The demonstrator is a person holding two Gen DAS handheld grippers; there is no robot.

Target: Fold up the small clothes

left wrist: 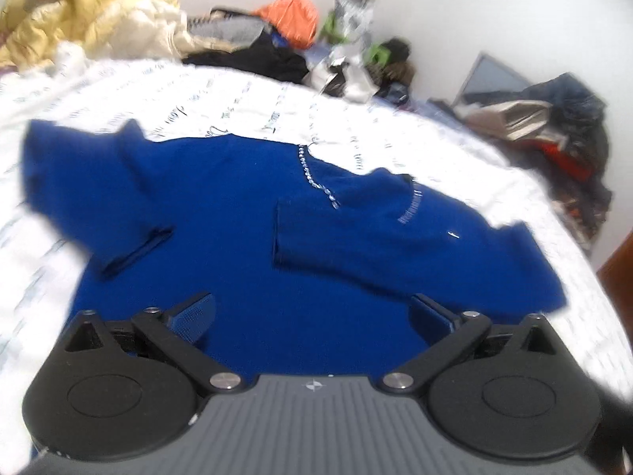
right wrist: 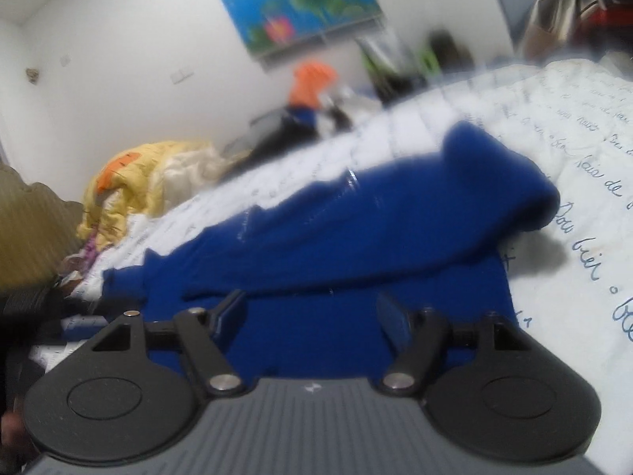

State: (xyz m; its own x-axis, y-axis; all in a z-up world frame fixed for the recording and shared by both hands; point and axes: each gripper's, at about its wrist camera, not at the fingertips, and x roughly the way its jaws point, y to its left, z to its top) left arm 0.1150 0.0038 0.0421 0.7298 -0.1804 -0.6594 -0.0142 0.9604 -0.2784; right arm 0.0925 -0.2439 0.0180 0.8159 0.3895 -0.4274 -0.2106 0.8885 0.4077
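Note:
A royal blue short-sleeved top (left wrist: 237,206) with a sparkly neckline lies on the white bedspread (left wrist: 198,95). Its right sleeve is folded in over the body; its left sleeve spreads out to the left. My left gripper (left wrist: 312,316) is open, with its fingers just above the top's near hem and nothing between them. In the right wrist view the same top (right wrist: 356,237) lies with a side folded over into a rounded ridge. My right gripper (right wrist: 312,312) is open over the near blue cloth, holding nothing.
The white bedspread (right wrist: 573,126) has script lettering. A yellow quilt (left wrist: 79,12) is bunched at the far left. Piles of clothes (left wrist: 292,16) lie along the far edge, with another heap (left wrist: 561,118) at the right. A flower picture (right wrist: 292,0) hangs on the wall.

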